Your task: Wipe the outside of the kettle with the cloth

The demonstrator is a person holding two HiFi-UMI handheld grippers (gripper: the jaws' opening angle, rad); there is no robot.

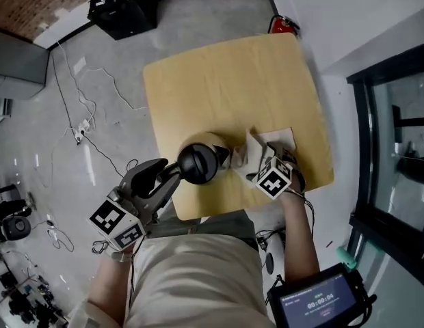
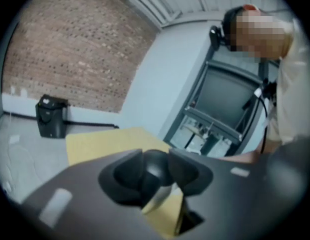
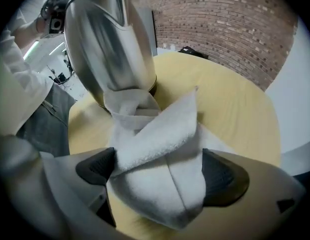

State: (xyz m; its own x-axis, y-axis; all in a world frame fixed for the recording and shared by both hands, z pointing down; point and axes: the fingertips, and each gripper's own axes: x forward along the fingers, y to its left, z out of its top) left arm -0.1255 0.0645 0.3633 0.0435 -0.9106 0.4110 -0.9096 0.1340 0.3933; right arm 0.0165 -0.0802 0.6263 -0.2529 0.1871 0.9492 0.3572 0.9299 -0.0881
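Your left gripper (image 1: 169, 173) clamps the one kettle (image 1: 198, 161); your right gripper (image 3: 160, 170) stands open around the one cloth (image 3: 160, 134), on one table (image 1: 219, 80).

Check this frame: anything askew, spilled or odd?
Only the cloth: it lies bunched on the table, one fold riding up against the base of the kettle, between the open jaws of the right gripper. No spill or damage shows.
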